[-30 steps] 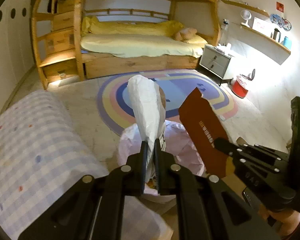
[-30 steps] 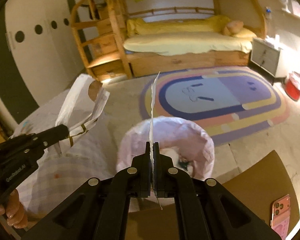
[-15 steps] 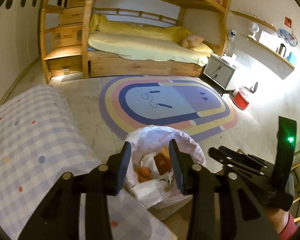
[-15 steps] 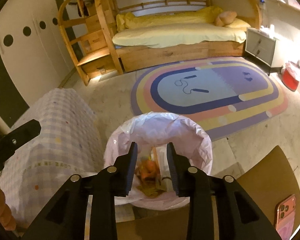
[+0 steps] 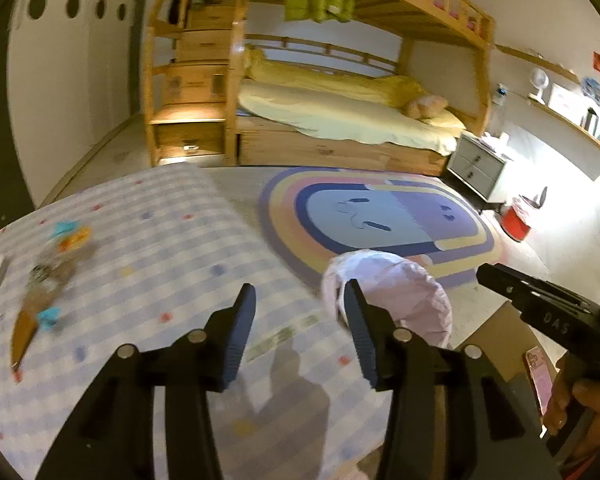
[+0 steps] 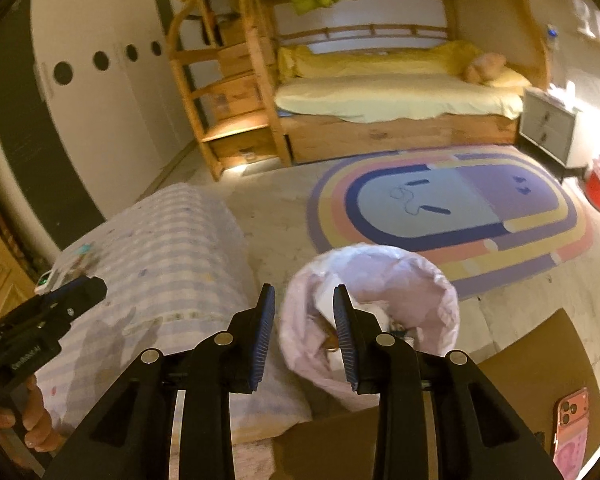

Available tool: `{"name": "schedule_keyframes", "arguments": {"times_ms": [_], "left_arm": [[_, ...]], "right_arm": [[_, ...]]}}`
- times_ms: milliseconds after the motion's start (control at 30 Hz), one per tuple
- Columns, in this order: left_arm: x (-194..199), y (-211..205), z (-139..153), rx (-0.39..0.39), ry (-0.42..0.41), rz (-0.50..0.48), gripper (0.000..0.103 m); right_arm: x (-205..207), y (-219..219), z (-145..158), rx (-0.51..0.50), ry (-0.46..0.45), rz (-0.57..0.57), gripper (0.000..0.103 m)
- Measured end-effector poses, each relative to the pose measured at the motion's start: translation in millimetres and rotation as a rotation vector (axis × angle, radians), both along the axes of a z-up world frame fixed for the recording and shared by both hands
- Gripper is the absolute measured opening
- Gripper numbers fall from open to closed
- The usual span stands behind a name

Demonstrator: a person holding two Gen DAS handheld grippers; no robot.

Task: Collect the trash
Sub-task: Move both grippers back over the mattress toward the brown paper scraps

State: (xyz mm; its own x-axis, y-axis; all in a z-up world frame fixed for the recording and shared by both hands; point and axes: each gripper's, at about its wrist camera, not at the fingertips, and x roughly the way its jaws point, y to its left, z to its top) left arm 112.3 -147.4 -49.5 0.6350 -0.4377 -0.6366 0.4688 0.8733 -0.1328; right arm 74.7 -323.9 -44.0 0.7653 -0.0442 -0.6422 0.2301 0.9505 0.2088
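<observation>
Bin with pink bag liner (image 6: 380, 276) sits on the floor just beside the checked tablecloth's (image 5: 172, 248) edge; white paper and orange scraps show inside. Uncollected litter (image 5: 44, 276) — blue and orange wrappers, a brown cone-shaped piece — lies on the cloth at 9 o'clock in the left wrist view, blurred. Rainbow rug (image 6: 452, 204) at 12 o'clock beyond the bin; pink phone (image 6: 572, 420) on a brown surface at 4 o'clock. Nothing blocks the bin mouth. Left gripper (image 5: 296, 320) angles down over the cloth, jaws opening, empty. Right gripper (image 6: 304, 316) angles down at the bin's near rim, jaws moderately apart, empty.
</observation>
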Motion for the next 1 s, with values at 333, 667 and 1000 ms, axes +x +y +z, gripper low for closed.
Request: {"name": "schedule_keyframes", "arguments": {"times_ms": [333, 667, 1000], "left_arm": [[-13, 118, 13, 0.040, -0.008, 0.252, 0.063], [8, 235, -5, 0.087, 0.011, 0.524, 0.069], [40, 257, -22, 0.101, 0.036, 0.545, 0.059]], "right_arm": [[33, 97, 6, -0.015, 0.026, 0.236, 0.032], [86, 204, 2, -0.057, 0.067, 0.456, 0.052], [144, 266, -20, -0.055, 0.117, 0.552, 0.053]]}}
